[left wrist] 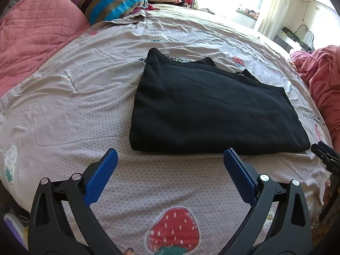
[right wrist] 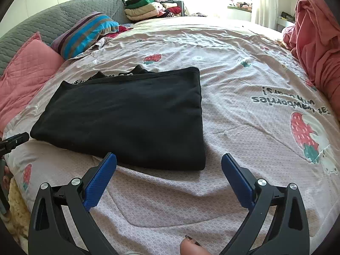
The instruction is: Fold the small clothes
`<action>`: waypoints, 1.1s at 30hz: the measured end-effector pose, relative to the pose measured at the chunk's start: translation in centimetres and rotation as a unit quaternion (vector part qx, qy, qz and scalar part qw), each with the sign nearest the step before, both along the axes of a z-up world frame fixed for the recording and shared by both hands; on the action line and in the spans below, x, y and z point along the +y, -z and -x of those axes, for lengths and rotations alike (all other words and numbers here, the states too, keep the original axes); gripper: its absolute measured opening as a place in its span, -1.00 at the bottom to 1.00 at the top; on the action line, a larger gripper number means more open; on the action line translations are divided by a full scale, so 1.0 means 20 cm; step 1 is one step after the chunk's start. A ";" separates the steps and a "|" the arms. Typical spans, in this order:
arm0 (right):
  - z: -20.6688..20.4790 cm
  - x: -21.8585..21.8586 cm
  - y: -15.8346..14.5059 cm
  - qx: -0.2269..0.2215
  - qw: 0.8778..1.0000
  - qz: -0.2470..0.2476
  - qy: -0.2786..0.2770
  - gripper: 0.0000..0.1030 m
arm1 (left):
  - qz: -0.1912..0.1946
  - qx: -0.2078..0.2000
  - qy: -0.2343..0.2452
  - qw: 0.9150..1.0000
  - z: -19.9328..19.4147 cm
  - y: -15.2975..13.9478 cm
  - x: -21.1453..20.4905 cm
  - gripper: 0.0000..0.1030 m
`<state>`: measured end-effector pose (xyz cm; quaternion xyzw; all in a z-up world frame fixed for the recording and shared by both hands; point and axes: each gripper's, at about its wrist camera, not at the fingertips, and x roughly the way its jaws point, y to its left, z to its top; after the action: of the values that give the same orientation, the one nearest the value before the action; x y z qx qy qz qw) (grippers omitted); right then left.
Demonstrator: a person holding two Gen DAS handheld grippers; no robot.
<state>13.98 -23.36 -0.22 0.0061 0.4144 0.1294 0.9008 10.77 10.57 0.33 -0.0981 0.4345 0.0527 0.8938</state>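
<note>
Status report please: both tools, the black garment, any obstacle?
Left tool open, empty. Right tool open, empty. Black folded cloth garment flat on strawberry-print bedsheet, untouched. Nothing in the way.

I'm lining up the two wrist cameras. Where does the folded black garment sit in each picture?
Left wrist view: the folded black garment lies right of centre, beyond the open left gripper.
Right wrist view: the folded black garment lies left of centre, its near corner ahead of the open right gripper.
Shared landmark: the blue-striped pillow, upper left in both.
</note>
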 end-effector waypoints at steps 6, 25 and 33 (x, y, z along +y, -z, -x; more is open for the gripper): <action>0.04 0.01 -0.05 -0.014 1.000 -0.004 -0.004 0.91 | 0.001 -0.007 -0.001 1.000 0.02 -0.02 -0.01 0.81; 0.07 0.37 -0.13 -0.031 0.995 -0.007 -0.091 0.91 | -0.001 -0.031 -0.055 0.998 0.13 -0.09 0.18 0.81; 0.06 0.64 -0.15 -0.039 0.989 0.003 -0.141 0.91 | 0.003 -0.044 -0.087 0.995 0.16 -0.11 0.32 0.81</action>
<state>12.87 -10.58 2.72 -0.0602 0.3760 0.2543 0.8890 7.64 17.04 2.48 -0.1406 0.3852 0.1246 0.9035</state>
